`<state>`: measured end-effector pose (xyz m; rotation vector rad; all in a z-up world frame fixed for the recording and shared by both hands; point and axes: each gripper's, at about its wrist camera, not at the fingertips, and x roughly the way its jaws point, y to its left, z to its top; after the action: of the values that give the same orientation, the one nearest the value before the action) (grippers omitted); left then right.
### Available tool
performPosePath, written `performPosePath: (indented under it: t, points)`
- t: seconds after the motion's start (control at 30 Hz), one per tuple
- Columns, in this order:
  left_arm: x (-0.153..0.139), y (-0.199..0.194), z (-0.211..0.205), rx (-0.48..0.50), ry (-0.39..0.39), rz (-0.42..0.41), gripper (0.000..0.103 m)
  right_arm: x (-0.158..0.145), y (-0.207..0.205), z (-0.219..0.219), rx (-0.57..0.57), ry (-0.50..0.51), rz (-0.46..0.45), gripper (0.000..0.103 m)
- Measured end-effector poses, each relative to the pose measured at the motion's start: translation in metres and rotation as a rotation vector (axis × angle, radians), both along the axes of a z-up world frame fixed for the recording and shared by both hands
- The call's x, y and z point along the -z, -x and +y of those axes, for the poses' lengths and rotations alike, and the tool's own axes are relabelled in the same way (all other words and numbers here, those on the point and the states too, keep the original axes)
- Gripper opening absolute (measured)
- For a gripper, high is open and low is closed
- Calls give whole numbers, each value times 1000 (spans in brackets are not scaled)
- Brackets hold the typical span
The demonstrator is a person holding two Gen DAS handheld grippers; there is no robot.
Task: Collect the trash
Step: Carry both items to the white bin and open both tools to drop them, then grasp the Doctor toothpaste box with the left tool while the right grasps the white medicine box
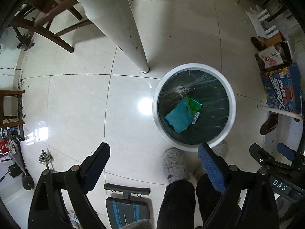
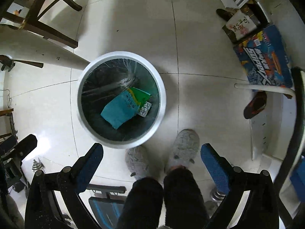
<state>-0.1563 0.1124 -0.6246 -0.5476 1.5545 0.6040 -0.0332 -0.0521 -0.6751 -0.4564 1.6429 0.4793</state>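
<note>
left claw (image 1: 153, 164) wide, empty | right claw (image 2: 151, 162) wide, empty | teal and green paper packets (image 2: 124, 107) inside round white bin (image 2: 122, 145), 11 o'clock of grey slippers (image 2: 184, 147) | risk: reaching in snags dark liner

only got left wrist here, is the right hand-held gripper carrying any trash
Observer: No. The right hand-held gripper is wide open, with nothing between its blue pads.
Operator: what's it over
Observer: Bare floor beside the bin, not over the opening.
Operator: something grey is half hidden by the bin for me
Observer: A second grey slipper; the right wrist view shows it whole, with its toe near the bin's rim.
</note>
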Motion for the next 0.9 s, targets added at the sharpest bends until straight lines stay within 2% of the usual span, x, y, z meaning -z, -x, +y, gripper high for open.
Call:
performPosePath:
  t: [0.23,0.43,0.6,0.77,0.9]
  points:
    - [-59,6,-11,-7,-4,-39,94,-72,5,-6,-7,-23,-31,103]
    - [-133,16,-17,-12,-11,-77,94,-151,14,-8,-24,-49,-47,103]
    - [-197,27,-20,-10,-20,-105,94,-228,23,-12,-29,-75,-38,103]
    - [-258,35,-21,-21,-32,-146,94,-301,27,-13,-19,-134,-34,103]
    - [-302,25,-19,-24,-70,-181,94,-353,15,-11,21,-203,-38,103]
